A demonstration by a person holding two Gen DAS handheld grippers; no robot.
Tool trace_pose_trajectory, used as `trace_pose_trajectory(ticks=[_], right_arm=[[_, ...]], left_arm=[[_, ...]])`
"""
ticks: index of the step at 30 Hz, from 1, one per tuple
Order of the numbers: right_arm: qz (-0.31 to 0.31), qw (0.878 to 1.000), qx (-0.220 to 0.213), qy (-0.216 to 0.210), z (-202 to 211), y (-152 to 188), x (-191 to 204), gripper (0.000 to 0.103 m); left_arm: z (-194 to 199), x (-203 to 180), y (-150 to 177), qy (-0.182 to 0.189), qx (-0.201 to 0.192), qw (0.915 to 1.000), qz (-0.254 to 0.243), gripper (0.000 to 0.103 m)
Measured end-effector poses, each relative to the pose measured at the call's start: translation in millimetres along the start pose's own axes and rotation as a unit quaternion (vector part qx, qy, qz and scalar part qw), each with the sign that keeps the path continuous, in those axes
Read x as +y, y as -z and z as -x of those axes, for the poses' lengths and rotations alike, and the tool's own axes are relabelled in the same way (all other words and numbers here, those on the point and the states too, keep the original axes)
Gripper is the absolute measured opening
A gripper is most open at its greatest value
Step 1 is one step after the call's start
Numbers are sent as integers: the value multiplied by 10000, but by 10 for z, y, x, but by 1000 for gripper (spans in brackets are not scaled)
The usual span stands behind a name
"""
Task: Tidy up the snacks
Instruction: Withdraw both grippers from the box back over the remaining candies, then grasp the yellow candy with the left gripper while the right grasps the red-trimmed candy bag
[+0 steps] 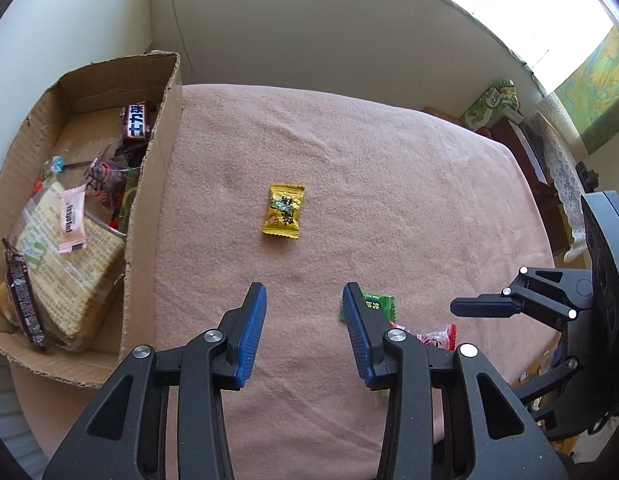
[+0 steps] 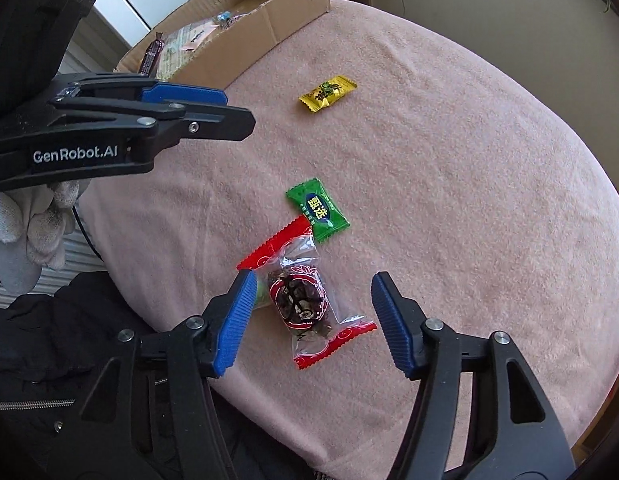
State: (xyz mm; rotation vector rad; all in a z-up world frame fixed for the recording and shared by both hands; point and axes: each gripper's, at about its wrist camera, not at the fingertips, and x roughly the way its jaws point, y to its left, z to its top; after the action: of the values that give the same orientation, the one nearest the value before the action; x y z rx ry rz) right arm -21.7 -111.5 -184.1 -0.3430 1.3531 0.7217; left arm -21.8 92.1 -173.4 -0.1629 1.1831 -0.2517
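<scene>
The right gripper (image 2: 311, 304) is being held over the near edge of the round table under its pink fleece cloth (image 2: 469, 200), jaws released and straddling a clear plastic snack pouch with red crimped ends (image 2: 305, 300); the blue ribbed pads (image 2: 389, 320) are standing clear of the wrapper on both sides, nothing being grasped. Just beyond, a small green foil candy packet (image 2: 319, 210) is lying with one corner touching the pouch's upper red end. The left gripper (image 1: 305, 320) is being held near that same edge, jaws parted and empty over bare cloth; the green packet is partly hidden behind its right finger. A white-gloved hand (image 2: 33, 220) is being seen under that tool. Farther in, toward the middle of the table, a small yellow foil candy packet (image 1: 284, 210) is lying alone, well apart from the other two. At the far left edge, an open brown cardboard box (image 1: 149, 184) is resting on the cloth, already holding a clear-wrapped block of crackers (image 1: 69, 264), a pink sachet (image 1: 71, 220), a dark chocolate bar (image 1: 137, 120) and other wrappers.
</scene>
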Motion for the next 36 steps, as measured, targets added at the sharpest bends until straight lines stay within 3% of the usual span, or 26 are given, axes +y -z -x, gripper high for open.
trace_pose_trajectory(ticks=[15, 21, 24, 26, 28, 30, 36], right_arm=[[255, 9992, 192, 256, -290, 47, 152, 63], [286, 9992, 250, 133, -356, 12, 182, 51], [323, 9989, 318, 95, -381, 8, 175, 39], [338, 9988, 332, 105, -402, 4, 187, 39], [289, 9990, 329, 62, -400, 12, 177, 38], [218, 9993, 314, 36, -393, 24, 157, 37], [15, 9997, 240, 44, -322, 38, -52, 36]], left_arm=[[-497, 15, -429, -247, 281, 9992, 126, 38], [-632, 15, -515, -318, 377, 9987, 83, 38], [-662, 17, -514, -319, 397, 9987, 65, 38], [-667, -1, -511, -339, 367, 9987, 34, 38], [-673, -6, -510, -443, 330, 9985, -12, 27], [-660, 18, -511, -474, 296, 9984, 29, 22], [-646, 32, -507, -495, 231, 9985, 28, 22]])
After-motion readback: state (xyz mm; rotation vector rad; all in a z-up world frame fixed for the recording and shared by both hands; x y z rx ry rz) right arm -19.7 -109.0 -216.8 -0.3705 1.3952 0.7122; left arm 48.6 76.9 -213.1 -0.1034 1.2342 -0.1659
